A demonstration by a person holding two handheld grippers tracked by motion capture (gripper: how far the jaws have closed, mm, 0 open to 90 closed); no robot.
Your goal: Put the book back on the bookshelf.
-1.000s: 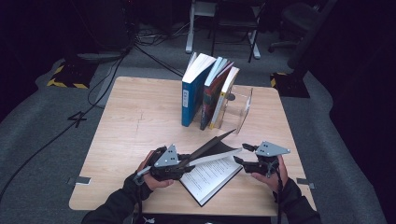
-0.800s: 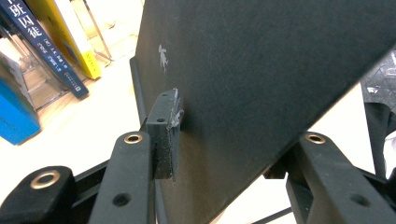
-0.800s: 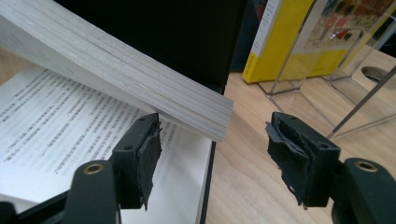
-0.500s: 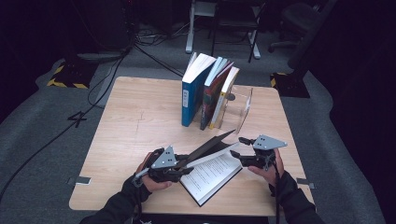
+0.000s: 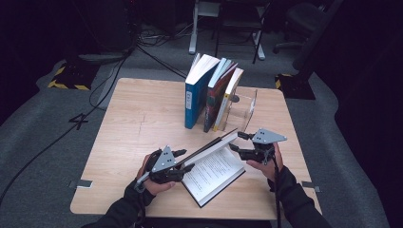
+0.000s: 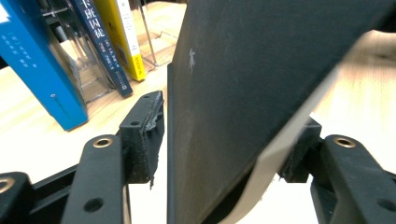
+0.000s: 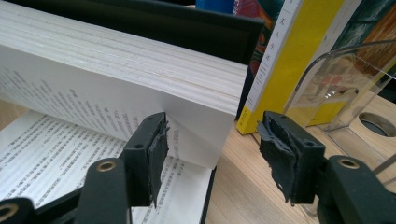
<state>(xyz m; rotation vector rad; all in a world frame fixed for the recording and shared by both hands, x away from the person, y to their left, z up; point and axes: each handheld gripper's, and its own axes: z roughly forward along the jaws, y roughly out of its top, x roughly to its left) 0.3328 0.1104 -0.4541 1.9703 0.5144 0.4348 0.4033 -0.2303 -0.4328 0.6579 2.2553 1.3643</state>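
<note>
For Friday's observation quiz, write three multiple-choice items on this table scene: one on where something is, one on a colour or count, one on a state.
1. Where does the open book lie?
A. on the floor
B. on the table's near edge, between the two hands
C. on top of the upright books

2. What colour is the leftmost upright book?
A. blue
B. red
C. white

3. How is the right hand-held gripper?
A. shut on a pen
B. shut on the bookend
C. open, at the corner of the raised pages

Answers: 1 B, the high view shows it between the hands. 2 A, its cover and spine are blue. 3 C, the right gripper view shows a wide gap between its jaws.
</note>
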